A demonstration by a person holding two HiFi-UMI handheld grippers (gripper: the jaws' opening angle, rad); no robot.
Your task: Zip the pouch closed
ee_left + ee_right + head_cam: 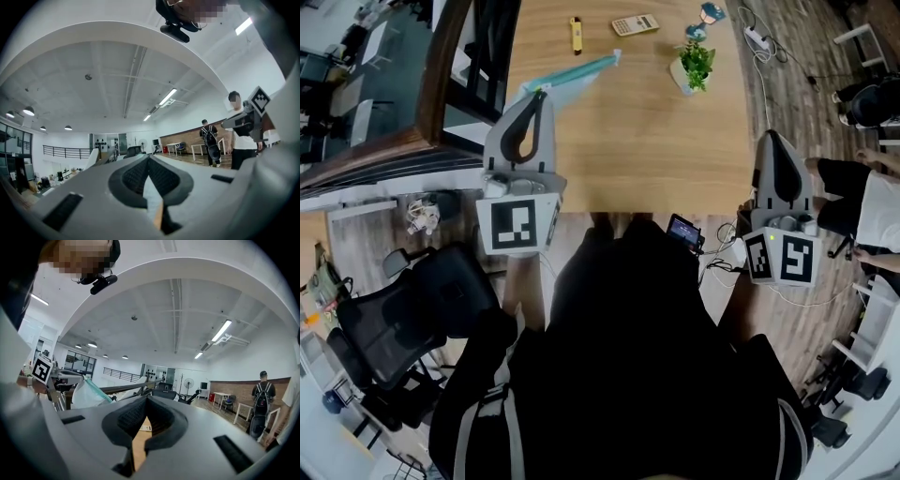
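Pouch (pixel 581 70) zip unreadable; corner pinched by left hand-held gripper (pixel 540 92)

We see the pale pouch (pixel 581 70) with a teal zip edge held above the tabletop (pixel 628 150), one end seemingly pinched in the left tool (pixel 541 92)

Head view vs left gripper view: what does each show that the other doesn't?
Head view only: the table with a calculator, plant and yellow stick, plus a chair beside it.
Left gripper view only: ceiling lights, a person with a backpack, and a close look at the left claw shut on the pouch.
Both: the left claw, the pouch and the right claw.
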